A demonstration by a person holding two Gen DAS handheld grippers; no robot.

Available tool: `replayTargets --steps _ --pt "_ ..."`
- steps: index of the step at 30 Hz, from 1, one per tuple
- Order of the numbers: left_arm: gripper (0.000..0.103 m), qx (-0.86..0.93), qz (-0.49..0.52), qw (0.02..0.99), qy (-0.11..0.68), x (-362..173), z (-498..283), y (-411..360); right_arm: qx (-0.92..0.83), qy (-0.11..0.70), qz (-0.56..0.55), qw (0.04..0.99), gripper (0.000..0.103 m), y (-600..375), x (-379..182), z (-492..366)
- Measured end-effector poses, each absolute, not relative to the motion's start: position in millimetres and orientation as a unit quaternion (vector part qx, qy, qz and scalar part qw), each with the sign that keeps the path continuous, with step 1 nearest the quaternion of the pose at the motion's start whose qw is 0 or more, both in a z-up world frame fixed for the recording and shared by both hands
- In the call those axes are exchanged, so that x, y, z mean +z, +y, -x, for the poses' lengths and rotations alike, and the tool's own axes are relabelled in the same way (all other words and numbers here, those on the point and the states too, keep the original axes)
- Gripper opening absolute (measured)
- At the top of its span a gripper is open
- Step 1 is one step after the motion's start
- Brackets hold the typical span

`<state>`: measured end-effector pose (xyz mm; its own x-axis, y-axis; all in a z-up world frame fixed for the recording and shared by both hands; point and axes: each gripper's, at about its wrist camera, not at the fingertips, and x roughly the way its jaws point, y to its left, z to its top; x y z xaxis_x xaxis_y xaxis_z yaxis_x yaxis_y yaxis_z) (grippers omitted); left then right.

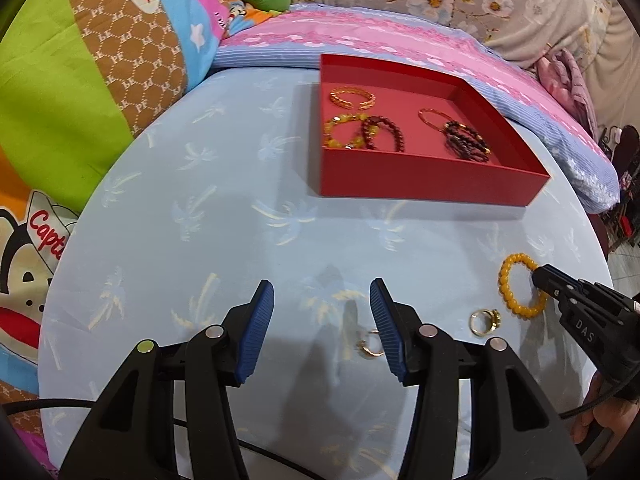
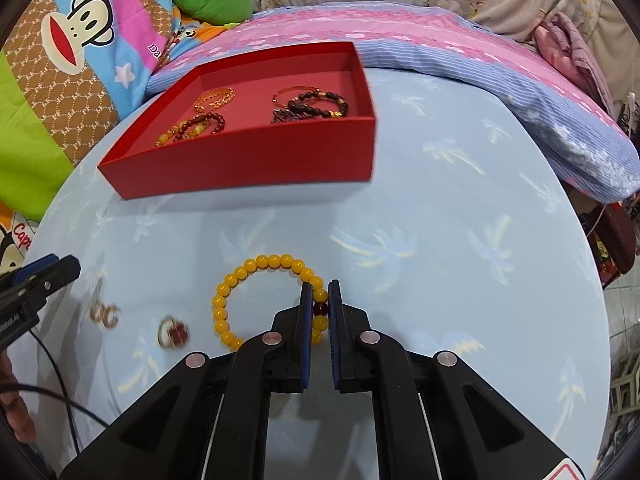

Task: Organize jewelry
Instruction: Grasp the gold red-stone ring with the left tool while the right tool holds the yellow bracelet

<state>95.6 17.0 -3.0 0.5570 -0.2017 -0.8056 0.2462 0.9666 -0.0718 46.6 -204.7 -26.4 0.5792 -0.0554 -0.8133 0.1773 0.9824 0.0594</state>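
A red tray [image 1: 420,178] [image 2: 248,160] on the light blue table holds several bracelets [image 1: 360,128] [image 2: 316,104]. My right gripper [image 2: 321,286] [image 1: 538,276] is shut on a yellow bead bracelet [image 2: 240,274] [image 1: 505,278] that lies on the table, pinching its right side at a dark red bead. My left gripper [image 1: 322,292] is open and empty, low over the table. A gold ring [image 1: 484,320] [image 2: 173,332] lies between the grippers. A pair of gold earrings [image 1: 370,346] [image 2: 105,314] lies by the left gripper's right finger.
The round table's cloth [image 1: 224,216] has a pale palm print. Cartoon pillows [image 1: 80,80] stand at the left, a pink and blue bolster [image 2: 460,52] behind the tray. A black cable [image 2: 60,396] trails over the near left edge.
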Motion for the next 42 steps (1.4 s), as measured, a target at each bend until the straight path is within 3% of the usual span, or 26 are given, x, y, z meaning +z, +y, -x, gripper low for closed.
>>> replayTargets --steps 29,33,38,42 --pt "0.047 -0.245 -0.047 0.838 0.486 -21.4 -66.1 -73.6 -0.076 0.45 -0.07 0.887 0.007 -223.1 -27.5 -8.1" --pt "0.041 -0.241 -0.057 0.839 0.485 -24.2 -67.2 -75.6 -0.077 0.45 -0.071 0.887 0.007 -223.7 -27.5 -6.3" --pt "0.024 -0.243 -0.072 0.839 0.482 -24.3 -67.1 -78.8 -0.074 0.449 -0.074 0.887 0.007 -224.4 -27.3 -5.4" --pt "0.022 -0.245 -0.076 0.839 0.48 -23.9 -66.6 -80.3 -0.072 0.449 -0.074 0.887 0.007 -222.6 -26.9 -6.2"
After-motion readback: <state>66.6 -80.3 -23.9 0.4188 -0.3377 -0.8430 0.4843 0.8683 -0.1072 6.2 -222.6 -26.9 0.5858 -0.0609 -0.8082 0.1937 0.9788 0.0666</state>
